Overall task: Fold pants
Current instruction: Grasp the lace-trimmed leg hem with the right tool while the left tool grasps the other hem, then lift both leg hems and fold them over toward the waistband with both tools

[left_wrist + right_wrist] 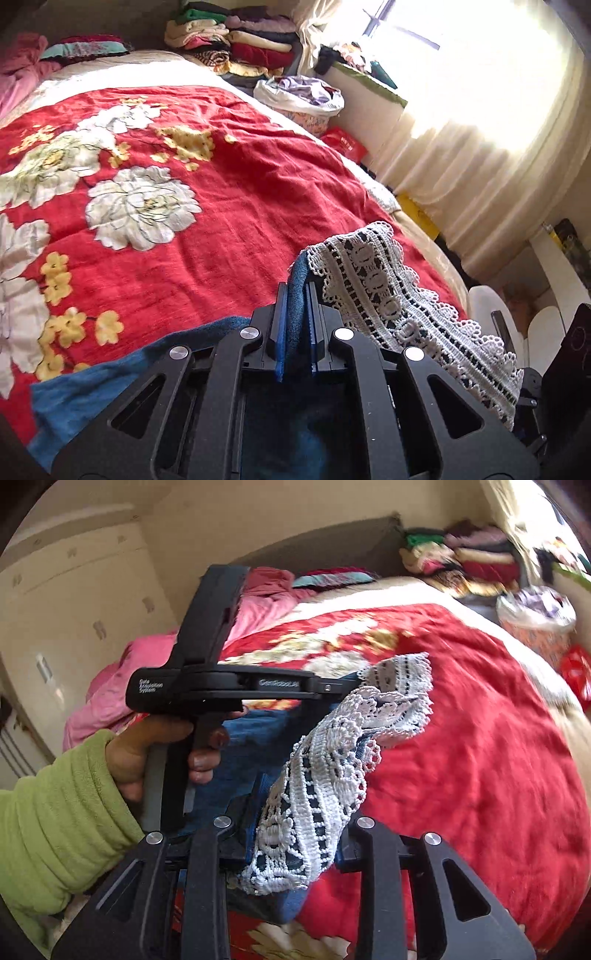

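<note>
Nearest the left wrist camera, the left tool (295, 295) is clamped flat on a fold of the blue pants (74, 398), whose white lace hem (399, 295) drapes off to the right of its fingers. The right tool (291, 834) is nearly closed, pinching a bunched length of that same lace trim and denim (its pads are mostly buried in the cloth). A hand (155, 746) in a green fleece sleeve (55, 812) grips the left tool's handle. The pants hang lifted over the near edge of the bed, above a red floral blanket (258, 184). Beyond the blanket lie a pink quilt (118, 686), stacked folded clothes (236, 40), a laundry basket (306, 103), cream curtains (461, 155) and a bright window (443, 37).
</note>
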